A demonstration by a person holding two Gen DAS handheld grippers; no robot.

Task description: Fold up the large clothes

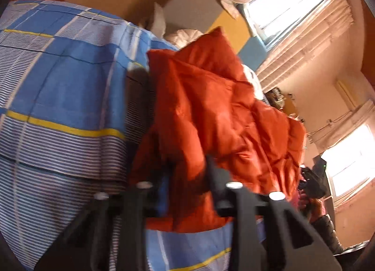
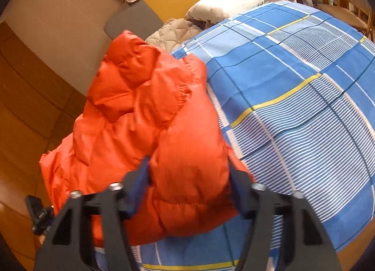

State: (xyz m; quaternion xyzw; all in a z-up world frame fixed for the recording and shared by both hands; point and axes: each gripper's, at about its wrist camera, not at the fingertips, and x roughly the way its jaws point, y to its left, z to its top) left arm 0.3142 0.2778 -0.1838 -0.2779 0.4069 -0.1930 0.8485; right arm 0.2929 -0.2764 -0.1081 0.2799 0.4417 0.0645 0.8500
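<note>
Two claws grip one orange puffer jacket on the plaid bedsheet.

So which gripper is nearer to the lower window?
Right. In the left view, the right gripper sits between the camera and the window. The left gripper is farther away, at the other side of the jacket.

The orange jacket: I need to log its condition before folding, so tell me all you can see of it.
The orange jacket is a puffy, quilted garment of shiny, smooth-looking fabric with stitched seams. It lies crumpled and bunched on the blue checked bedsheet near the bed's edge. The right gripper has a thick fold between its fingers; the left gripper meets its lower edge.
</note>
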